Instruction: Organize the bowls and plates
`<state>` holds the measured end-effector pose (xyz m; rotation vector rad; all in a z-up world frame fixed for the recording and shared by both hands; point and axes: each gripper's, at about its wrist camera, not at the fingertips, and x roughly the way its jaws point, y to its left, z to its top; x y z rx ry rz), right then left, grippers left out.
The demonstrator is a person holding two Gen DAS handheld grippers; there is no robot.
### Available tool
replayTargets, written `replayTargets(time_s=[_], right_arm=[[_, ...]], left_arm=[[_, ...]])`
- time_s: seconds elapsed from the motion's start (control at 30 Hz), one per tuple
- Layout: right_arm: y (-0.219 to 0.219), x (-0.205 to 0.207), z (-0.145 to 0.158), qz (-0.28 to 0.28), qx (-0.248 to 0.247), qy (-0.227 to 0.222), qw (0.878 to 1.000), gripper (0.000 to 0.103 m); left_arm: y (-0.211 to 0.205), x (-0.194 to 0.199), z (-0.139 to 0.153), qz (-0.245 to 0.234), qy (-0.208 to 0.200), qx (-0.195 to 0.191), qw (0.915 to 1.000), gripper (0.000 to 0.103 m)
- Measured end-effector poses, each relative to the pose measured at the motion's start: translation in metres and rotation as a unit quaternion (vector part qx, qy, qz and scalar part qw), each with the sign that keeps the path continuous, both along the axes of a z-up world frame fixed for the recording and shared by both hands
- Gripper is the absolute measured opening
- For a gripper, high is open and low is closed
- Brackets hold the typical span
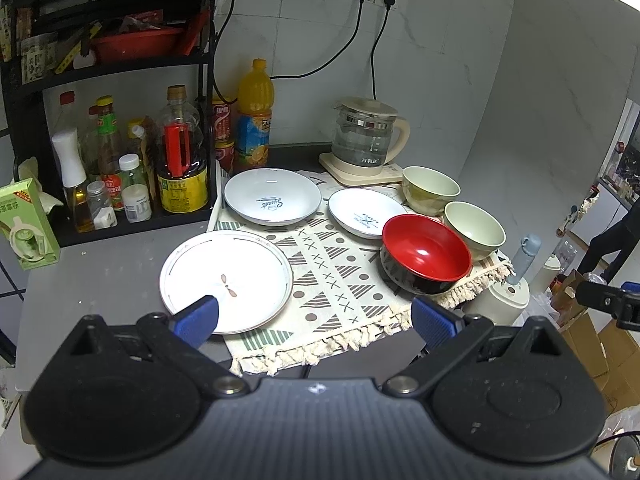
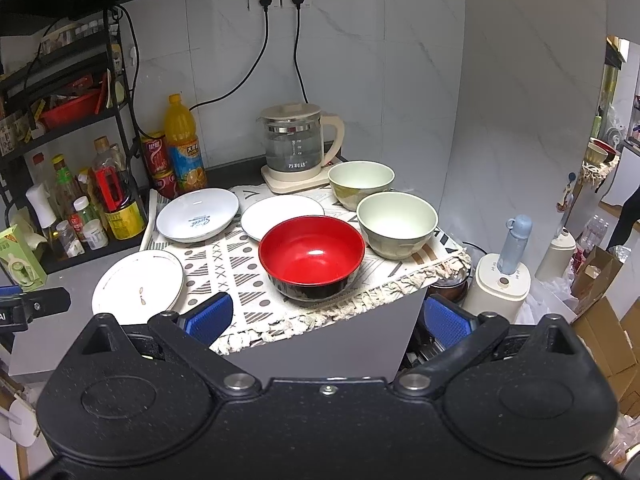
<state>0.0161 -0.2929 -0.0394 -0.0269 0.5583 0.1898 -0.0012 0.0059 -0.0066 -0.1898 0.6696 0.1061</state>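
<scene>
Three white plates and three bowls sit on a patterned cloth (image 1: 336, 276). A rimmed plate (image 1: 226, 280) lies front left, half off the cloth. A deep plate with blue script (image 1: 272, 196) and a smaller plate (image 1: 366, 212) lie behind. A red bowl with a black outside (image 1: 426, 258) stands front right, with two pale green bowls (image 1: 474, 228) (image 1: 430, 188) behind it. My left gripper (image 1: 314, 322) is open and empty, its left pad over the rimmed plate's near edge. My right gripper (image 2: 326, 320) is open and empty, in front of the red bowl (image 2: 312, 256).
A glass kettle (image 1: 368, 136) stands on its base at the back. A black rack with sauce bottles (image 1: 120, 160) and an orange juice bottle (image 1: 254, 114) line the left. A white appliance with a blue flask (image 2: 504, 276) stands off the counter's right edge. Cardboard boxes (image 2: 608, 320) lie lower right.
</scene>
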Motion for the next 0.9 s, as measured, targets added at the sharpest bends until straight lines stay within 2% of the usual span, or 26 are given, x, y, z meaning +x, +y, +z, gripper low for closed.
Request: replayTargets(time_s=[0.9], right_arm=[[-0.0016,0.0,-0.006,0.015,0.004,0.004,1.0,0.103]], left_arm=[[-0.0032,0.0,-0.0035,0.004,0.006,-0.003,1.0,0.101]])
